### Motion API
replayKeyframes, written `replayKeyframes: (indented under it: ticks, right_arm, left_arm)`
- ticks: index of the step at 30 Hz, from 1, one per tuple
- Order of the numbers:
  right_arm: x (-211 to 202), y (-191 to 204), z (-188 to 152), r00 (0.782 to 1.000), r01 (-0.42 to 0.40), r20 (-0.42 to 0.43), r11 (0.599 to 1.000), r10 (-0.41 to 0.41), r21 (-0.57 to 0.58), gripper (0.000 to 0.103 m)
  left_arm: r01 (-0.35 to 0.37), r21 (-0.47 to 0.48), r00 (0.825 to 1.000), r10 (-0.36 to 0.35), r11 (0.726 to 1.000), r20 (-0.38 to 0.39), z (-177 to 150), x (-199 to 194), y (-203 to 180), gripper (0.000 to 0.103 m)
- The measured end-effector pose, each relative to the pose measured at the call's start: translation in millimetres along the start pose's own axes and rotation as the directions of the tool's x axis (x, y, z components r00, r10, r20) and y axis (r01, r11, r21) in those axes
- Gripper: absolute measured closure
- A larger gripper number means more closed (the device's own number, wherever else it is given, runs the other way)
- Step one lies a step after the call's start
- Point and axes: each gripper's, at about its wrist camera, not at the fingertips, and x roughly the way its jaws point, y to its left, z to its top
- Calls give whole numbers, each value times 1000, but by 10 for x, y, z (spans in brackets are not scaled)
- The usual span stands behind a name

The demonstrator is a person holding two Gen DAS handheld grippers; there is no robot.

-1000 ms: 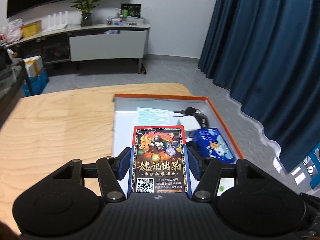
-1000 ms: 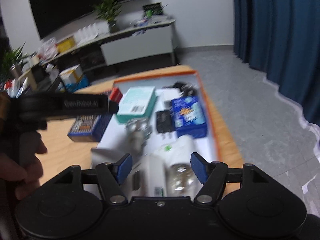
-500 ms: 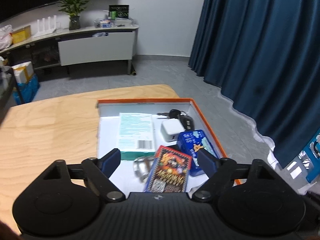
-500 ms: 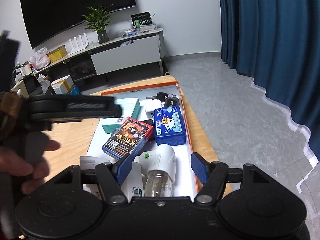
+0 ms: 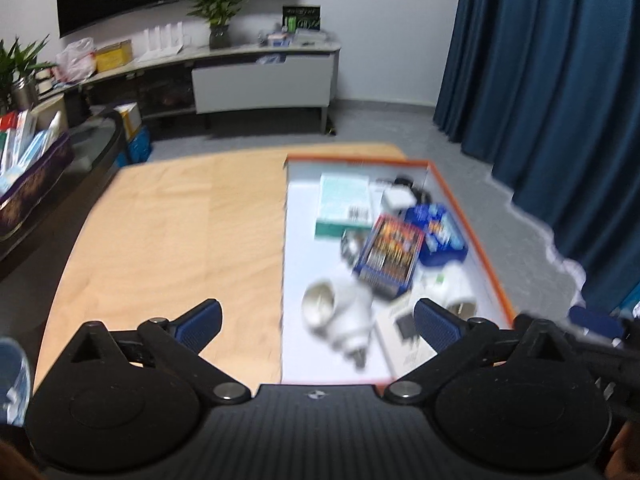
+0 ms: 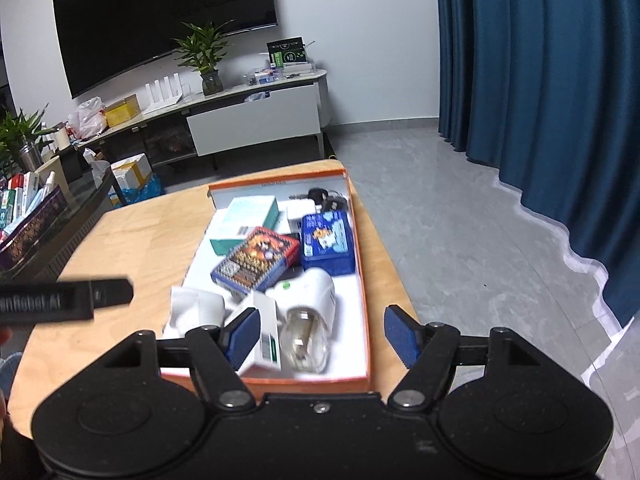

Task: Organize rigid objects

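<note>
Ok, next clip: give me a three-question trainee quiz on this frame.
1. True or false: the card pack lies inside the orange-rimmed box.
2. The blue tin sits by which wall of the box in the right wrist view? A) left B) right
3. What do the left gripper and right gripper hold?

Key: 1 true; 2 B; 3 nothing, both jaws are opening and empty.

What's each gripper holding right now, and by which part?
Nothing. The left gripper has empty jaws that are opening; the card box lies in the orange tray. The right gripper is open, gripping nothing.
</note>
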Motion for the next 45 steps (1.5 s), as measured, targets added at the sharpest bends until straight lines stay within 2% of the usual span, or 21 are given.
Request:
replayKeyframes:
  ticks: [6, 9, 17, 45]
  right_arm:
    - [-15, 13, -175, 1000, -6, -25, 1000, 6, -8, 21]
    - [-15, 10, -260, 999, -9, -46, 1000, 8, -8, 21]
    - [-28, -20, -352, 998, -2, -68, 1000, 2, -1, 21]
    - [-31, -7, -400, 997, 4, -74, 1000, -5, -18, 20]
  left_arm:
    - [-19, -13, 998, 19, 1000, -54, -316, 63, 33, 0]
    - [0, -5, 998, -1, 1000, -60, -405, 44, 2, 0]
    - [-20, 28, 999, 21, 999, -50, -531, -1, -118, 0]
    - [-23, 24, 999, 24, 999, -41, -576, 7, -188, 0]
